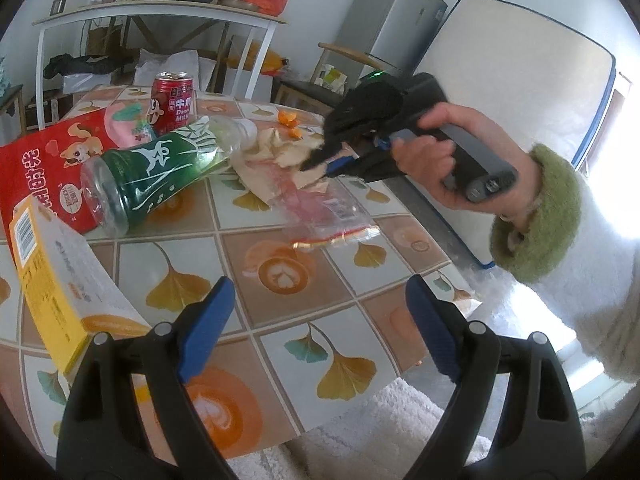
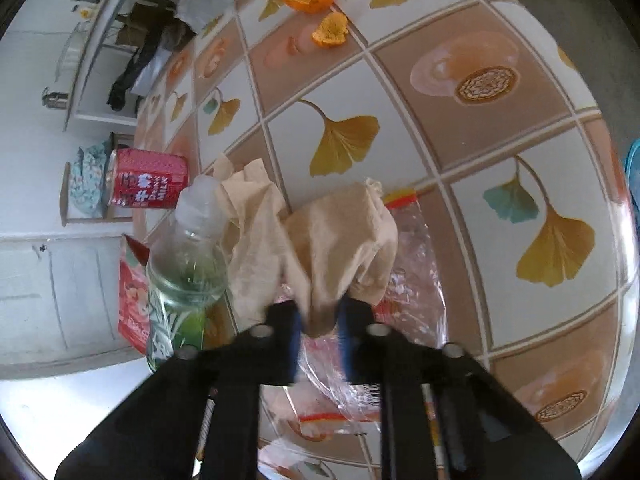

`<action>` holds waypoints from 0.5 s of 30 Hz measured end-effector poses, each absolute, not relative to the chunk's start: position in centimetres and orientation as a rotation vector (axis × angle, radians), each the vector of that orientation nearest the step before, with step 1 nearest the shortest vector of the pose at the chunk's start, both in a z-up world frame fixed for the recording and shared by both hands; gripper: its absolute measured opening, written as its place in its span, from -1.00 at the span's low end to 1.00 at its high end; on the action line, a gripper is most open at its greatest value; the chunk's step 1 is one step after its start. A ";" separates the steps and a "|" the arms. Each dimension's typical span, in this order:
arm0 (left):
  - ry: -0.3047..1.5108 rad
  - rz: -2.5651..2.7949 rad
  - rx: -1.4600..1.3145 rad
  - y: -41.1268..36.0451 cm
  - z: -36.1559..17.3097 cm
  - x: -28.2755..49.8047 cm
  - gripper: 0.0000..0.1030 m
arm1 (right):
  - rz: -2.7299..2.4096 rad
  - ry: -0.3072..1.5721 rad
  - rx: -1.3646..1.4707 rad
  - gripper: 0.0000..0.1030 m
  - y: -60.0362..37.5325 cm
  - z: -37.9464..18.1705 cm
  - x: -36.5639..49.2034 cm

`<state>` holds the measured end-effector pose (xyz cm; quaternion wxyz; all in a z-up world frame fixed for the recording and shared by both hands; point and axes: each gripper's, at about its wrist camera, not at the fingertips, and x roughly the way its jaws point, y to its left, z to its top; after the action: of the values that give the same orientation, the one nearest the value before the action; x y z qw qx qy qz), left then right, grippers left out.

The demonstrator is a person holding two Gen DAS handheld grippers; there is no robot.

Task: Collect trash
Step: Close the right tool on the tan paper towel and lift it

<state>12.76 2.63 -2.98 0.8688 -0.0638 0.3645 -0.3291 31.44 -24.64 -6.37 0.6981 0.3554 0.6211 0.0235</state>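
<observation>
A: What is shown from the left wrist?

B: The left gripper (image 1: 316,328) is held over the tablecloth (image 1: 276,320), its blue fingers (image 1: 208,328) spread wide with nothing between them. A green-labelled plastic bottle (image 1: 160,168) is seen lying on its side, with a red snack bag (image 1: 52,164) behind it and a red milk can (image 1: 173,102) standing further back. A yellow and white carton (image 1: 60,280) is propped at the left edge. The right gripper (image 1: 320,160), gripped by a hand (image 1: 432,156) in a green cuff (image 1: 540,216), is pointed down into crumpled beige tissue (image 1: 280,148) lying on a clear plastic wrapper (image 1: 328,216).

A: And from the right wrist?

B: The fingers (image 2: 294,340) are seen clamped on a fold of the crumpled beige tissue (image 2: 340,240), which is bunched on the clear plastic wrapper (image 2: 416,280) just beside the bottle (image 2: 188,256). Orange peel pieces (image 2: 316,12) are seen well apart, near the table's far edge
</observation>
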 end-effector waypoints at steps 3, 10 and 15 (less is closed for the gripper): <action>0.755 -0.667 -0.136 1.8 -3.0 13.0 0.61 | 0.077 1.331 0.765 -0.89 -24.9 -5.5 30.2; 0.761 -0.627 -0.057 -1.0 -3.9 13.6 0.51 | 0.144 1.192 0.700 -0.90 -25.8 -2.5 27.1; 0.756 -0.586 0.029 -3.5 -4.2 14.4 0.51 | 0.187 1.081 0.661 -0.91 -26.5 0.2 24.8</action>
<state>14.40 -3.49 -4.22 0.8875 0.0141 0.3640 -0.2822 24.79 -26.47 0.23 0.8019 0.3085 0.5041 0.0873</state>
